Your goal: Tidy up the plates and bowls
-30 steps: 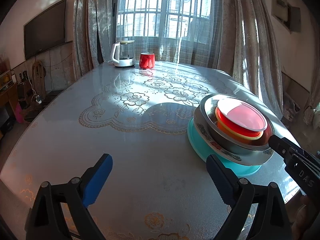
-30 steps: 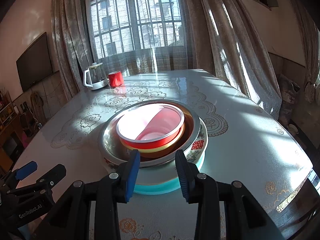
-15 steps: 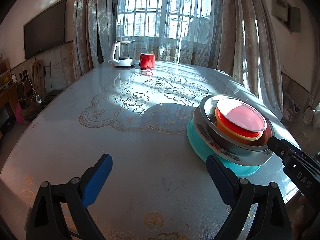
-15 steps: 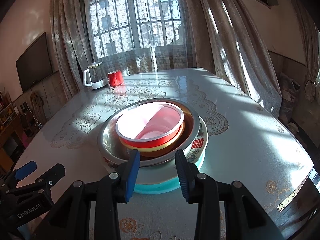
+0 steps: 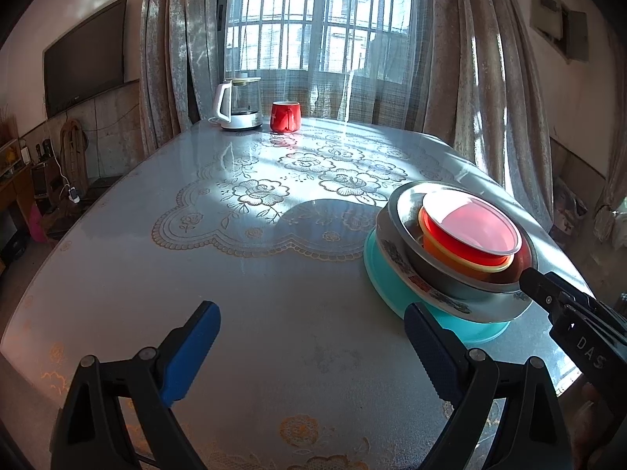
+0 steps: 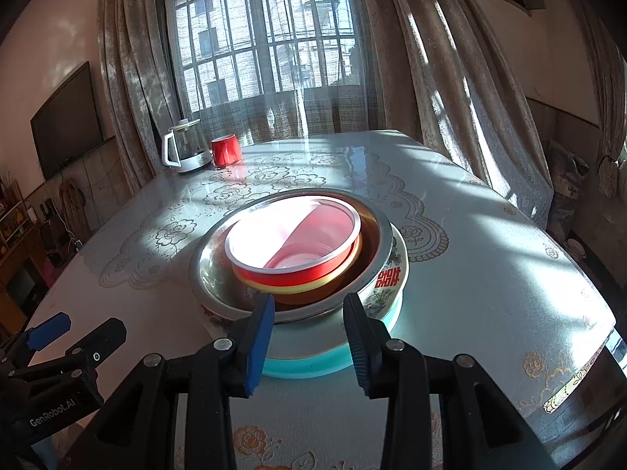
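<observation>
A nested stack sits at centre frame in the right wrist view: a red bowl (image 6: 294, 239) inside a steel bowl (image 6: 219, 270), on a floral plate (image 6: 386, 280) and a teal plate (image 6: 313, 360), all on the counter (image 6: 490, 274). The right hand-held gripper (image 6: 307, 337) stands narrowly parted at the lower centre, empty, just before the stack's near rim. In the left wrist view, the left hand-held gripper (image 5: 309, 348) gapes wide and empty over bare counter at the bottom of the frame, with the stack at its right.

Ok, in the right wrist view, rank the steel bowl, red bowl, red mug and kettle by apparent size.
1. steel bowl
2. red bowl
3. kettle
4. red mug
Kettle and mug sit far back, so their true sizes are unsure.
</observation>
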Action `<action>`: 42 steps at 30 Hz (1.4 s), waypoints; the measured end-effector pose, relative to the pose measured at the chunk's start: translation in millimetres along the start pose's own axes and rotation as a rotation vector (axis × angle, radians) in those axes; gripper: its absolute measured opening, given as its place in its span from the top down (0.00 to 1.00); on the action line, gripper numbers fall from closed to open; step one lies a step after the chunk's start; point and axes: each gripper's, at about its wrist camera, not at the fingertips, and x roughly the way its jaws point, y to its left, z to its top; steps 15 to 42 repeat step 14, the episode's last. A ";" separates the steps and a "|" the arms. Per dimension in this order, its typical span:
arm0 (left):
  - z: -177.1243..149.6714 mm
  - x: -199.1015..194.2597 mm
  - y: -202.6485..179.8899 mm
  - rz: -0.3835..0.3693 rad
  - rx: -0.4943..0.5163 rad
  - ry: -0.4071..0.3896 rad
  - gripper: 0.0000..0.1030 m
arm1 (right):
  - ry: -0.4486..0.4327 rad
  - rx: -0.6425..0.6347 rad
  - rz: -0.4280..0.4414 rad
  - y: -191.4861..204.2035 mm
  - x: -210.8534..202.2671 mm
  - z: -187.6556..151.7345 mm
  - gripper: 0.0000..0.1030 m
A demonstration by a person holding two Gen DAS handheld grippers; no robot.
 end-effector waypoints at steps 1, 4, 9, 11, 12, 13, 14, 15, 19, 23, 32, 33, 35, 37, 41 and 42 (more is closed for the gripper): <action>-0.2 0.7 -0.5 -0.001 -0.001 0.003 0.07 | -0.001 0.000 0.000 -0.3 0.3 -0.2 0.64; -0.1 3.0 -1.4 0.008 0.007 0.003 0.07 | -0.004 0.002 -0.001 -2.0 0.7 -0.2 0.64; 0.1 3.7 0.7 0.011 0.002 -0.019 0.08 | -0.012 0.009 0.000 -4.6 1.4 -0.6 0.64; 1.0 3.8 2.5 0.003 -0.004 -0.027 0.08 | -0.024 0.012 0.003 -6.6 -0.6 0.1 0.64; 1.6 4.5 3.4 0.001 -0.006 -0.027 0.08 | -0.034 0.014 0.006 -8.5 -2.1 1.3 0.64; 2.1 5.7 4.2 -0.002 -0.007 -0.024 0.09 | -0.045 0.019 0.007 -11.1 -4.0 2.8 0.64; 2.7 7.2 4.9 -0.009 -0.005 -0.018 0.09 | -0.054 0.031 0.007 -15.7 -5.8 5.6 0.64; 2.7 7.2 4.9 -0.009 -0.005 -0.018 0.09 | -0.054 0.031 0.007 -15.7 -5.8 5.6 0.64; 2.7 7.2 4.9 -0.009 -0.005 -0.018 0.09 | -0.054 0.031 0.007 -15.7 -5.8 5.6 0.64; 2.7 7.2 4.9 -0.009 -0.005 -0.018 0.09 | -0.054 0.031 0.007 -15.7 -5.8 5.6 0.64; 2.7 7.2 4.9 -0.009 -0.005 -0.018 0.09 | -0.054 0.031 0.007 -15.7 -5.8 5.6 0.64; 2.7 7.2 4.9 -0.009 -0.005 -0.018 0.09 | -0.054 0.031 0.007 -15.7 -5.8 5.6 0.64; 2.7 7.2 4.9 -0.009 -0.005 -0.018 0.09 | -0.054 0.031 0.007 -15.7 -5.8 5.6 0.64; 2.7 7.2 4.9 -0.009 -0.005 -0.018 0.09 | -0.054 0.031 0.007 -15.7 -5.8 5.6 0.64; 2.7 7.2 4.9 -0.009 -0.005 -0.018 0.09 | -0.054 0.031 0.007 -15.7 -5.8 5.6 0.64; 2.7 7.2 4.9 -0.009 -0.005 -0.018 0.09 | -0.054 0.031 0.007 -15.7 -5.8 5.6 0.64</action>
